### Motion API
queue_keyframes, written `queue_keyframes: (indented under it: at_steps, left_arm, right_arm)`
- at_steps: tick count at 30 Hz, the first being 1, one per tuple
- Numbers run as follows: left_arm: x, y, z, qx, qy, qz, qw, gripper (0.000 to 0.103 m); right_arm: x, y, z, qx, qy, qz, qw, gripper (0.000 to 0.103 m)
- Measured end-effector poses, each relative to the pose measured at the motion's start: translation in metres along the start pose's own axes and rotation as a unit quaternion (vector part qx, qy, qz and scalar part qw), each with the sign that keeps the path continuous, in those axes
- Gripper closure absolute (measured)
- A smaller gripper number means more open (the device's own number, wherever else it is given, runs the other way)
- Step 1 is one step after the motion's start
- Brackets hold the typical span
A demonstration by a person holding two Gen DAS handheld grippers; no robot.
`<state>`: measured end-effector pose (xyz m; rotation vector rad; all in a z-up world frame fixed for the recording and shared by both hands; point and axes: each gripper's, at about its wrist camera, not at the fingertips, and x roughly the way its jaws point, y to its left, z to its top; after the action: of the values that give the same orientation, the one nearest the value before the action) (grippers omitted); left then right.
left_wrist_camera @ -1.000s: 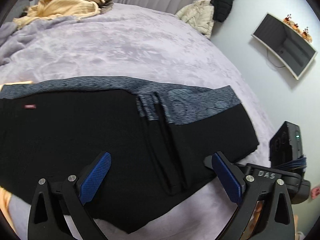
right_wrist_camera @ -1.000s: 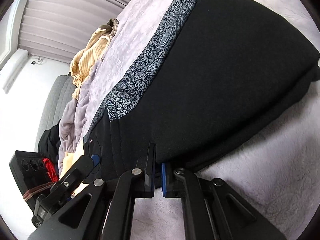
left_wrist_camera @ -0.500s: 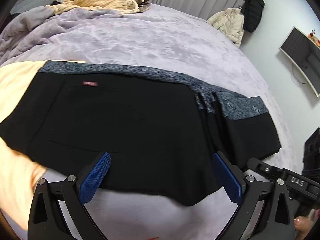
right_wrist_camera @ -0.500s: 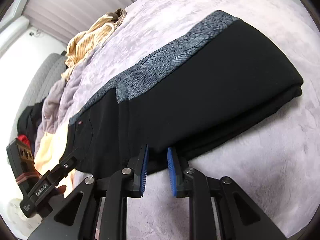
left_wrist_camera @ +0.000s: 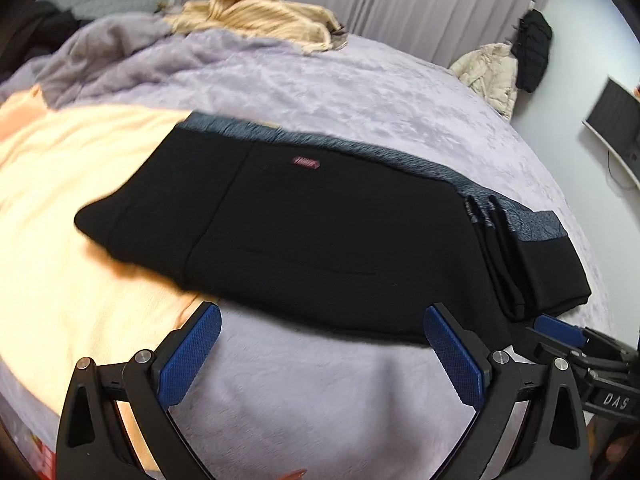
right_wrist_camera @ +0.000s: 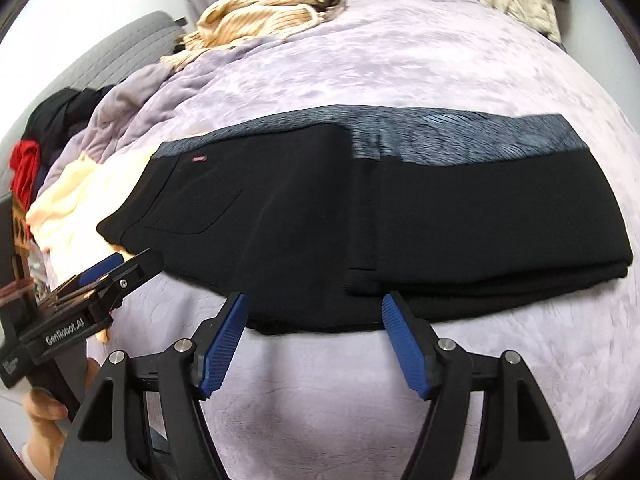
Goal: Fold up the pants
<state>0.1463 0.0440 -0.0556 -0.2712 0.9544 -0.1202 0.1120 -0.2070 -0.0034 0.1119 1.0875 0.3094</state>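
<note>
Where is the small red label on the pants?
On the black pants, the red label sits just below the grey patterned waistband, upper centre in the left wrist view.

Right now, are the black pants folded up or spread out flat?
Folded. The black pants lie doubled on the purple blanket: stacked layer edges show at the right end, and a leg's hem lies across the middle.

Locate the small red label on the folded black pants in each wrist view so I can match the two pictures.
Left wrist view: the small red label sits upper centre, just below the grey patterned waistband.
Right wrist view: the label sits left of centre, near the pants' left end.
Shared landmark: the crumpled tan ribbed garment at the bed's far edge.
</note>
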Motion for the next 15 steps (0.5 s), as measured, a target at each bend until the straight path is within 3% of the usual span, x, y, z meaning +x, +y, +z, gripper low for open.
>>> queue_keyframes:
  at_steps: [5,8,12,15]
  left_arm:
    - [-0.009,0.038,0.004,-0.050,-0.014,-0.007,0.9986,0.001]
    - [-0.016,0.068,0.012,-0.096,-0.027,-0.059,0.9933,0.001]
    - [-0.007,0.103,0.018,-0.177,-0.014,-0.168,0.9696,0.001]
    - [0.004,0.113,0.015,-0.211,-0.010,-0.195,0.9578,0.001]
  right_arm:
    - [0.007,0.011,-0.004,-0.008,0.011,0.007,1.000,0.029]
    - [0.007,0.012,-0.004,-0.008,0.012,0.005,1.000,0.029]
    - [0.011,0.015,-0.001,-0.004,0.014,0.008,1.000,0.029]
    - [0.015,0.016,-0.001,-0.003,0.019,0.011,1.000,0.029]
